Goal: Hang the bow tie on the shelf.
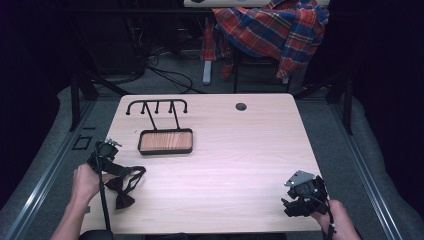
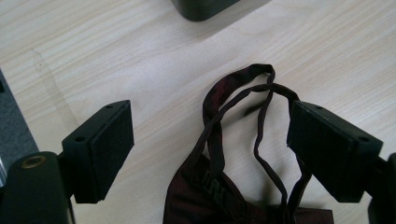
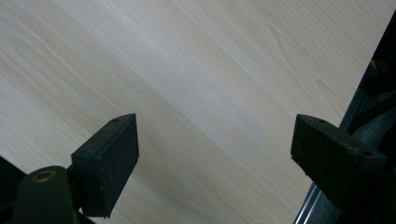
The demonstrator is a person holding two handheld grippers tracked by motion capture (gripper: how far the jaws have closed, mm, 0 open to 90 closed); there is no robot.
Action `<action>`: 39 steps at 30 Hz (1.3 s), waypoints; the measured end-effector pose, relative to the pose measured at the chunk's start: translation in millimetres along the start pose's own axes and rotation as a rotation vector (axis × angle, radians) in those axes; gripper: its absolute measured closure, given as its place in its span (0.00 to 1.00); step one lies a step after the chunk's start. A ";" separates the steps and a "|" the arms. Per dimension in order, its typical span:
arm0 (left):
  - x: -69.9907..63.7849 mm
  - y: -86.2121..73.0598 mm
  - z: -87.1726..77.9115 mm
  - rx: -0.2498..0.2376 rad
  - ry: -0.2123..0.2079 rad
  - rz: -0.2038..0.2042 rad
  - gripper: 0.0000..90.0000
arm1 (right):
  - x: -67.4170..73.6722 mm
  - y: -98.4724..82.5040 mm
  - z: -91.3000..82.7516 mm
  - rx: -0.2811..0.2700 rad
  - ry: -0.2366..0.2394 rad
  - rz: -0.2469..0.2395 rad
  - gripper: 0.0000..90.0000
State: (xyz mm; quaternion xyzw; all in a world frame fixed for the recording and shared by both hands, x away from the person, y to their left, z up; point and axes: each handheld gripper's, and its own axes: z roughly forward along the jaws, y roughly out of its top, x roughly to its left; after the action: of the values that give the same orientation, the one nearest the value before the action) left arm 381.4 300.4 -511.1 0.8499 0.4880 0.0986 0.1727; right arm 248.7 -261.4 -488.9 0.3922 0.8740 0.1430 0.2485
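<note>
A dark maroon bow tie (image 1: 123, 194) with a thin strap (image 1: 136, 173) lies on the wooden table (image 1: 240, 150) at the front left. My left gripper (image 1: 118, 170) hovers just over it, held by the person's left hand. In the left gripper view the bow tie's (image 2: 205, 198) strap loops (image 2: 243, 91) lie between the open jaws of the left gripper (image 2: 210, 144), close to the right pad (image 2: 327, 149); neither pad presses on them. My right gripper (image 1: 295, 200) rests near the front right edge. The right gripper (image 3: 215, 149) is open, with bare wood between its jaws.
A black wire stand with a wooden tray base (image 1: 165, 141) and a row of hooks (image 1: 156, 104) stands behind the bow tie. A cable hole (image 1: 241, 106) sits near the table's far edge. A plaid shirt (image 1: 270, 25) hangs on a chair beyond.
</note>
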 end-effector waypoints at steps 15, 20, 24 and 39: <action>-0.1 8.4 19.5 0.079 -0.017 0.057 0.51 | 0.4 0.1 0.1 0.003 0.001 -0.003 0.17; 0.0 11.2 25.9 0.106 -0.010 0.071 0.58 | 0.9 -0.1 0.5 0.000 -0.001 0.000 0.17; -0.2 12.6 30.3 0.118 -0.019 0.075 0.62 | 0.8 -0.1 0.4 0.002 -0.004 -0.003 0.17; -1.0 13.4 39.3 0.173 0.007 0.101 0.85 | 1.4 0.0 0.0 0.004 -0.002 -0.009 0.17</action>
State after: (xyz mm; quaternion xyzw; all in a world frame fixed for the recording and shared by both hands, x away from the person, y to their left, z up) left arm 404.8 285.6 -542.1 0.8847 0.4521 0.0677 0.0916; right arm 247.9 -260.3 -489.3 0.3892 0.8757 0.1396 0.2494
